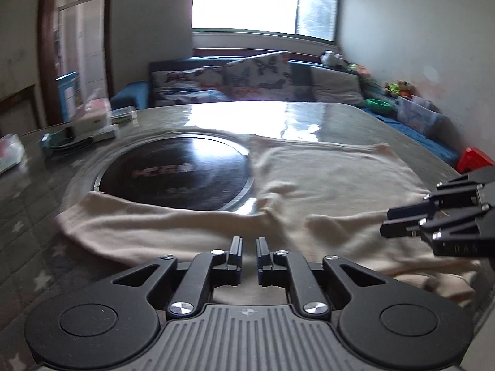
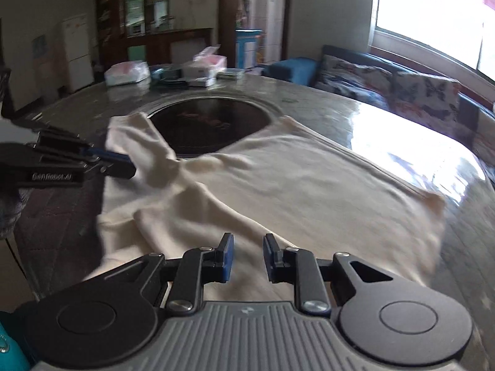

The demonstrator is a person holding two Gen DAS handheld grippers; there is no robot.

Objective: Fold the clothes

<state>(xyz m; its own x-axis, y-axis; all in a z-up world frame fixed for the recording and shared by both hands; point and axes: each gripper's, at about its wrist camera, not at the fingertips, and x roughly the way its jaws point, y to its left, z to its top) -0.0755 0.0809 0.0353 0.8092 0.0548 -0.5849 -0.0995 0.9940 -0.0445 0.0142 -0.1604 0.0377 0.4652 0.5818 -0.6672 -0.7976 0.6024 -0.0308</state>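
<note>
**Cream garment spread on the table, both claws empty above it**

The cream garment (image 1: 324, 182) lies flat on the glossy table (image 1: 309, 114). In the left wrist view its long axis runs from the lower left of the frame to the right side, and one sleeve (image 1: 130, 219) points to the left, along the near rim of the dark round plate (image 1: 176, 173) in the table middle. In the right wrist view this sleeve (image 2: 139, 145) reaches to the upper left and partly covers the plate (image 2: 210, 123).

The cloth is plain, soft and wrinkled, with loose folds near the middle.

The left claw (image 1: 248, 247) has its fingers a little apart and nothing between them; it hovers over the near edge of the garment. The right claw (image 2: 248, 250) is parted somewhat wider, also empty, above the cloth (image 2: 309, 191). Whether they touch the cloth I cannot tell.
</note>
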